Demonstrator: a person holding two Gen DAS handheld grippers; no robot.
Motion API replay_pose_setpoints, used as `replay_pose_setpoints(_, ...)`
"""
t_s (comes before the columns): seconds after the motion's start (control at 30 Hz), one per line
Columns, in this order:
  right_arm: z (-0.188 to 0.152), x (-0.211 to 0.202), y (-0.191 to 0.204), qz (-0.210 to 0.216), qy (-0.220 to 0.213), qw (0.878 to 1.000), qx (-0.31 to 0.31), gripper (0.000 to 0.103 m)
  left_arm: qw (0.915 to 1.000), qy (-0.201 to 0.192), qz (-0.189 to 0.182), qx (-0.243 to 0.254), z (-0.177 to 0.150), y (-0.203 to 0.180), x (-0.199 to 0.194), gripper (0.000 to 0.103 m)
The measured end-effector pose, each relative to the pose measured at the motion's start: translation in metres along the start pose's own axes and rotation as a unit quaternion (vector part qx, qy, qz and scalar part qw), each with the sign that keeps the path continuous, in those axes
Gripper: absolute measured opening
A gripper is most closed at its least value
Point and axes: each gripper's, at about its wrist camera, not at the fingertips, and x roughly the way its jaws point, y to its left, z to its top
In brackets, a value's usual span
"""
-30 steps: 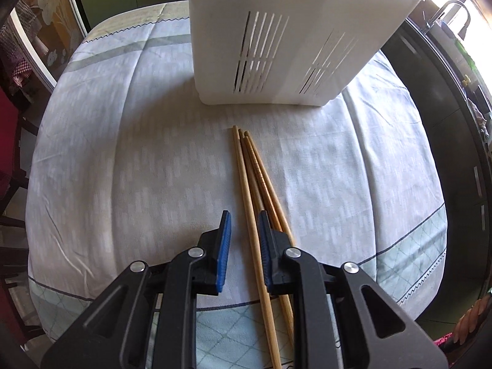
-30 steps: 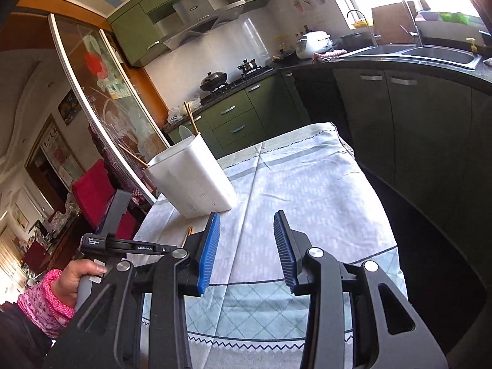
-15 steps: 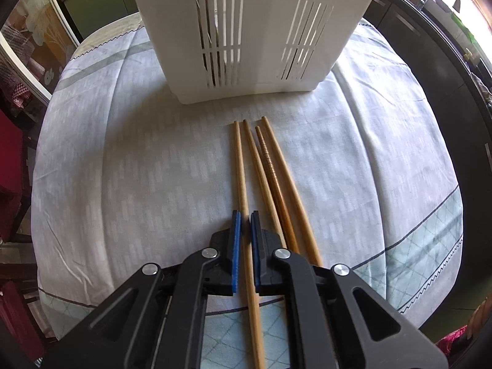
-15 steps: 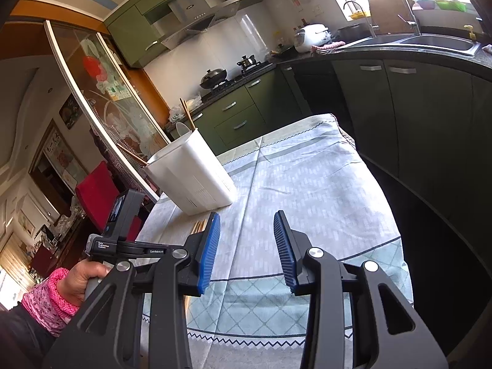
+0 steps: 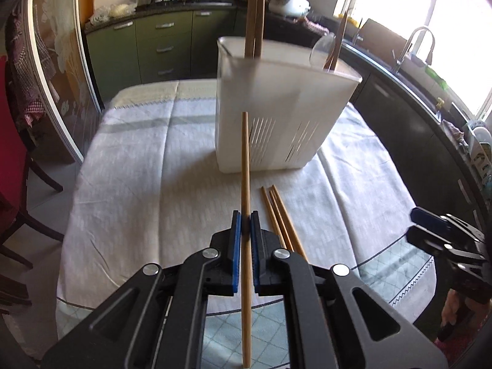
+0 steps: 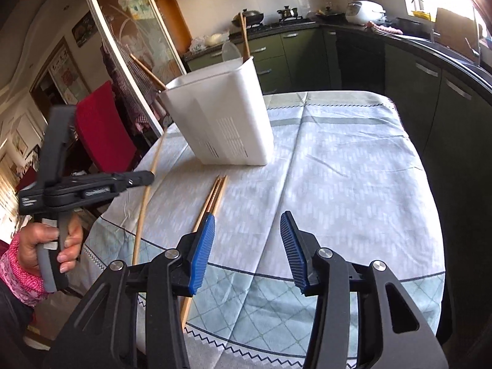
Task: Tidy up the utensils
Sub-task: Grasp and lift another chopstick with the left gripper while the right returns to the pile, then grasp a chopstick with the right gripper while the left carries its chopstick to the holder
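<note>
My left gripper (image 5: 245,219) is shut on one wooden chopstick (image 5: 245,166) and holds it above the table, pointing toward the white slotted utensil holder (image 5: 276,117). The holder has chopsticks (image 5: 254,15) and a clear spoon (image 5: 323,50) standing in it. Three more chopsticks (image 5: 278,215) lie on the cloth to the right of my left gripper. In the right wrist view my right gripper (image 6: 246,243) is open and empty above the table's near edge, with the left gripper (image 6: 135,180), the held chopstick (image 6: 147,196), the loose chopsticks (image 6: 212,203) and the holder (image 6: 221,123) ahead.
The table carries a pale patterned cloth (image 5: 138,184). A red chair (image 6: 101,129) stands at its left side. Green kitchen cabinets (image 5: 166,46) and a dark counter with a sink (image 5: 415,58) run behind and to the right.
My left gripper shut on one chopstick and lifted it off the cloth, away from the other three. It has pulled back from the holder. My right gripper stays open.
</note>
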Motion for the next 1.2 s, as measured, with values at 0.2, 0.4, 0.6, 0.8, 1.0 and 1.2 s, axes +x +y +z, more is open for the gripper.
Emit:
replay_pose_setpoints(0.2, 0.024, 0.063, 0.030, -0.015, 0.072, 0.996, -0.047, 0.037, 0.9926, -0.121, 0.006, 0.010, -0.021, 0.013, -0.064, 0.006)
replay_pose_setpoints(0.4, 0.030, 0.125, 0.047, -0.031, 0.151, 0.986, -0.068, 0.017, 0.9865, -0.162, 0.013, 0.018, -0.036, 0.023, -0.090, 0.006)
replay_pose_setpoints(0.6, 0.033, 0.149, 0.055, -0.048, 0.169, 0.982, -0.073, 0.017, 0.9858, -0.166, 0.007, 0.022, -0.043, 0.034, -0.096, 0.006)
replay_pose_setpoints(0.8, 0.034, 0.153, 0.068, -0.059, 0.177, 0.979, -0.084, 0.017, 0.9854, -0.167, 0.004, 0.030, -0.046, 0.034, -0.097, 0.006)
replay_pose_setpoints(1.0, 0.029, 0.161, 0.075, -0.070, 0.188, 0.976, -0.089, 0.014, 0.9853, -0.168, 0.003, 0.034, -0.047, 0.034, -0.097, 0.006)
replay_pose_setpoints(1.2, 0.027, 0.170, 0.082, -0.072, 0.199, 0.973, -0.095, 0.014, 0.9852, -0.167, 0.004, 0.036, -0.048, 0.034, -0.097, 0.006)
